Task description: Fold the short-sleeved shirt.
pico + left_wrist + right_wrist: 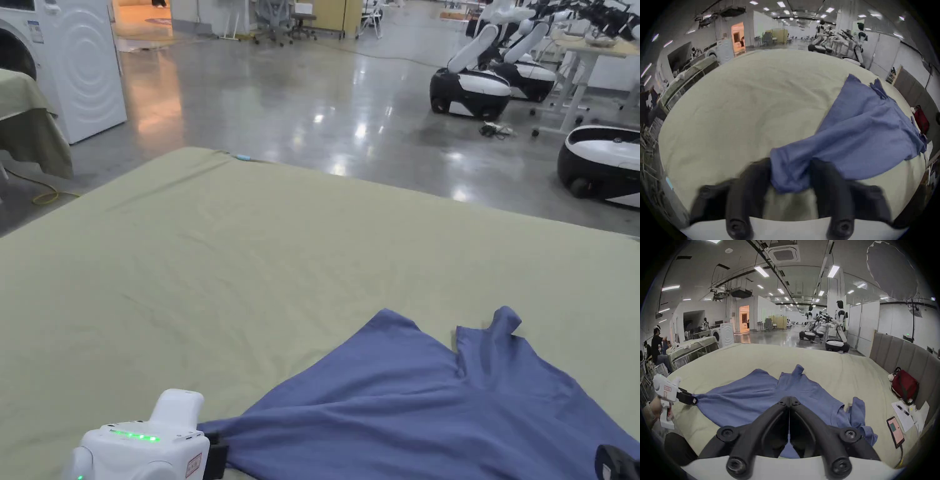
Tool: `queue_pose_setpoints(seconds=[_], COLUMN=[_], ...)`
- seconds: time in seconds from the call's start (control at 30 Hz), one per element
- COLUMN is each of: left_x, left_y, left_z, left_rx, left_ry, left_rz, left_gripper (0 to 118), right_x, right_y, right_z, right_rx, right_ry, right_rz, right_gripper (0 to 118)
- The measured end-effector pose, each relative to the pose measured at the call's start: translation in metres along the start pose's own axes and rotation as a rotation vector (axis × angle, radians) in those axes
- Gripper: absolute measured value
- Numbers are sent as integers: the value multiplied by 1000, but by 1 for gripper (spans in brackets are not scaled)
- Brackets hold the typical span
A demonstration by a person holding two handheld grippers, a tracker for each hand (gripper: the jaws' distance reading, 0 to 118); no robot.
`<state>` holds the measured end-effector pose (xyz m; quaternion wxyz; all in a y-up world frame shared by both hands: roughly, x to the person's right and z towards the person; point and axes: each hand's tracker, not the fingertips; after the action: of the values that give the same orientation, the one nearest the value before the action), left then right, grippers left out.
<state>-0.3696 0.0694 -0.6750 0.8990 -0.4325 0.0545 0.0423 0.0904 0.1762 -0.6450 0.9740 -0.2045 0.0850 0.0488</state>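
1. A blue short-sleeved cotton shirt lies spread on a pale green bedsheet, at five o'clock in the head view.
2. The white left gripper pinches a corner of the shirt between its black jaws; the fabric is pulled taut toward nine o'clock in the right gripper view.
3. The right gripper hangs above the shirt, jaws pressed together with nothing between the tips.
4. A red bag and a phone rest at three o'clock.
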Motion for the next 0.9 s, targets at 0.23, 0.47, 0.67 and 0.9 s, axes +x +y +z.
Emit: queue_pose_setpoints(seconds=[0.23,0.47,0.67,0.9], left_x=[15,28,35,38], left_y=[8,21,22,23], left_z=[51,73,63,52], left_rx=[134,218,193,155], left_ry=[-60,-104,-103,-85], left_rz=[-11,-35,-40,-45], left_gripper=[2,2,2,2], right_x=[29,88,119,116], right_y=[12,34,40,6], right_z=[-53,-187,-303,-327], right_rx=[-61,-231,-377,-501], right_ry=[-1,-27,-17,-85], right_rz=[1,-42,-49,-59], right_gripper=[5,26,108,98])
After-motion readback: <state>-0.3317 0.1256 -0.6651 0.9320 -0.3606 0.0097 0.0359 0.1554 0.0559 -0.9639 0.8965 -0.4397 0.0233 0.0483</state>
